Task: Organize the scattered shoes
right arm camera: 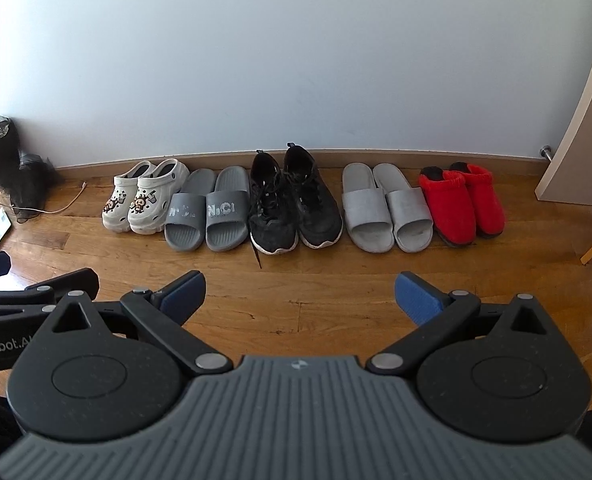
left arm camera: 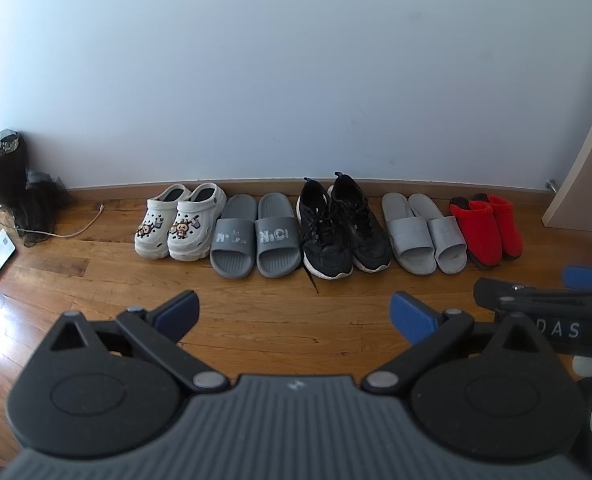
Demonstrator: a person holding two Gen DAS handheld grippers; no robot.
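A pale blue-white wall (left arm camera: 296, 80) meets a wood-plank floor (left arm camera: 296, 320) at a wooden skirting (right arm camera: 376, 156). Daylight glares on the floor at left. A beige panel (right arm camera: 576, 152) stands at right; a dark bundle (left arm camera: 7, 184) sits in the left corner.

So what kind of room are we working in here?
Likely a home entryway or bedroom edge: a wooden plank floor meeting a plain white wall, with household footwear lined along it, such as white clogs, black sneakers and red slippers.
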